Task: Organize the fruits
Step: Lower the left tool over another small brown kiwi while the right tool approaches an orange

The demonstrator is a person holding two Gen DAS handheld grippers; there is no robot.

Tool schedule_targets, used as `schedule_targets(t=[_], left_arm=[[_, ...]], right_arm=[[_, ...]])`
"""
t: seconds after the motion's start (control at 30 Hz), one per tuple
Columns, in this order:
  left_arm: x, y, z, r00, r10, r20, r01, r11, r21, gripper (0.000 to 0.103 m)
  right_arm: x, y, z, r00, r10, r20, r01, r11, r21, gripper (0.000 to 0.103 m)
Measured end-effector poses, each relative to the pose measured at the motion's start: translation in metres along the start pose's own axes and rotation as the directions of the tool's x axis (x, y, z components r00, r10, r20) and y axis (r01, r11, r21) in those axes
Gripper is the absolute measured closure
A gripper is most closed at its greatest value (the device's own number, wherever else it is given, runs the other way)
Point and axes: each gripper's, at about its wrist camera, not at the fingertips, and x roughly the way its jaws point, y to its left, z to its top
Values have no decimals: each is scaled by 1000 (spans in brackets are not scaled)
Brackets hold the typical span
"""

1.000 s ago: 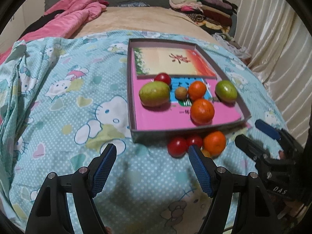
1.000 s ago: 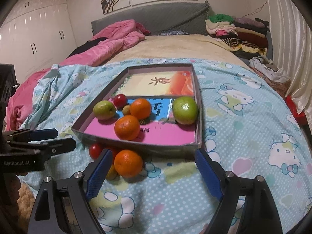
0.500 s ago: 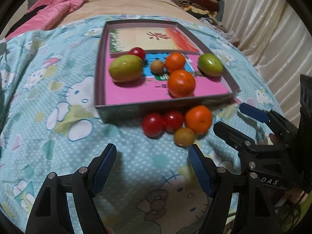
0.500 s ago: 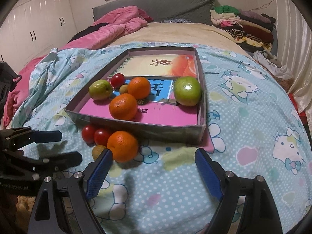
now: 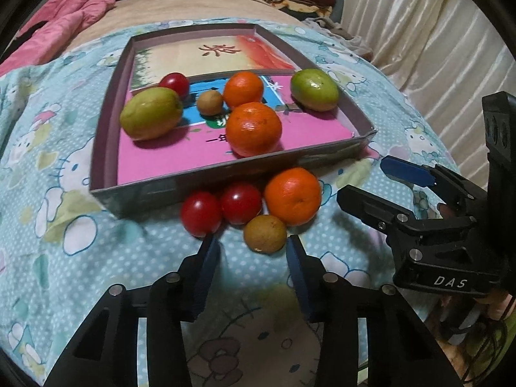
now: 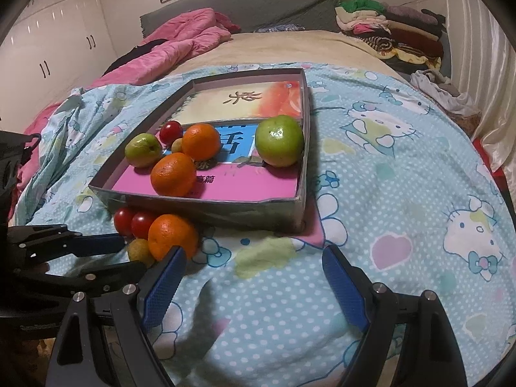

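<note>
A shallow grey box [image 5: 154, 190] on the bed holds two green fruits, two oranges, a red tomato and a small brown fruit. Against its front wall lie two red tomatoes [image 5: 200, 213], an orange [image 5: 292, 196] and a small brown fruit [image 5: 265, 233]. My left gripper [image 5: 251, 248] points down at that brown fruit. Its jaws are closing, with the fruit at the fingertips and the pads not touching it. The side-on right wrist view shows the left gripper [image 6: 127, 256] around the brown fruit [image 6: 139, 251]. My right gripper [image 6: 254, 277] is open and empty, just right of the orange [image 6: 172, 237].
The box [image 6: 209, 209] sits on a light blue cartoon-print sheet [image 6: 403, 193]. A pink quilt [image 6: 180, 38] and folded clothes [image 6: 387, 29] lie at the far end. Curtains [image 5: 435, 48] hang on the right. The right gripper [image 5: 362, 177] stands close beside the loose fruits.
My left gripper has moved forward and down to the loose fruits, and its jaws have narrowed sharply around the brown fruit. The right gripper has come slightly nearer the orange, still wide.
</note>
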Motion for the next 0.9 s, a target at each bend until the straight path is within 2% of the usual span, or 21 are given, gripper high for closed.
schedule_targets(t=[0.17, 0.33, 0.5, 0.77, 0.9], left_arm=[[5, -3, 3, 1000, -7, 6, 7, 1000, 8, 66], [7, 2, 4, 999, -40, 9, 40, 999, -9, 74], [2, 7, -1, 999, -37, 13, 37, 999, -14, 74], [-6, 23, -7, 1000, -24, 16, 25, 999, -43, 74], [-7, 29, -8, 1000, -19, 16, 20, 998, -57, 74]], right_arm=[[2, 3, 0, 1000, 22, -7, -22, 1000, -6, 18], [4, 10, 0, 999, 48, -11, -48, 998, -31, 24], [9, 23, 0, 997, 76, -32, -78, 994, -79, 34], [17, 43, 3, 990, 129, -52, -135, 980, -148, 40], [24, 53, 3, 987, 144, -78, -156, 971, -183, 52]])
